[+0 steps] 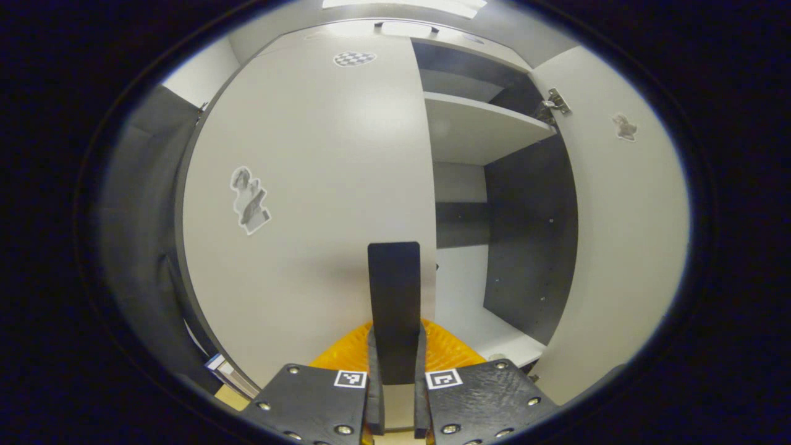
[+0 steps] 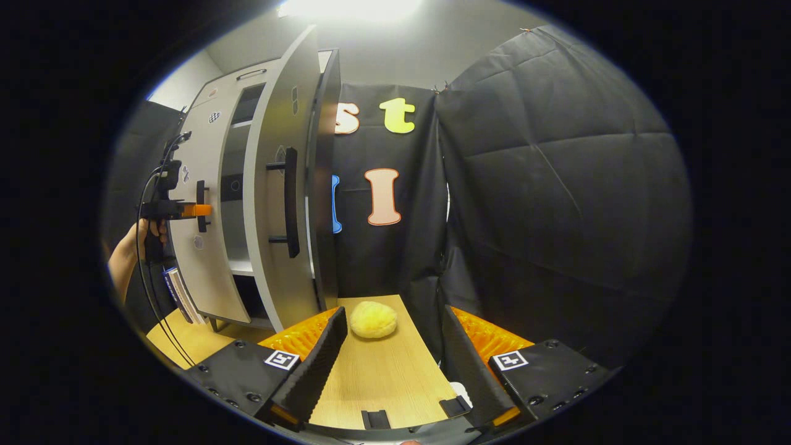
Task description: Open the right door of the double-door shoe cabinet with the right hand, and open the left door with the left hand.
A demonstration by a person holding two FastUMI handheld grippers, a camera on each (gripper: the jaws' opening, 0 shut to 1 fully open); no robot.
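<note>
Right fingers (image 2: 392, 364) spread wide over wooden tabletop (image 2: 377, 377); left fingers (image 1: 394, 371) pinch left door (image 1: 309, 204) handle (image 1: 394, 296); right door (image 2: 278, 185) open.

sponge (image 2: 373, 319) on table (image 2: 383, 377), right of cabinet (image 2: 272, 204)

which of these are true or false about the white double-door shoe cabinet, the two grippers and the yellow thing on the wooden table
1. The right door of the white double-door shoe cabinet stands open. True.
2. The left gripper is open, clear of everything. False: it is shut on the dark vertical bar handle of the left door.
3. The right gripper grips the right door's dark bar handle. False: its jaws are open and hold nothing.
4. A yellow rounded lump lies on the light wooden table. True.
5. The shelves seen inside the cabinet are bare. True.
</note>
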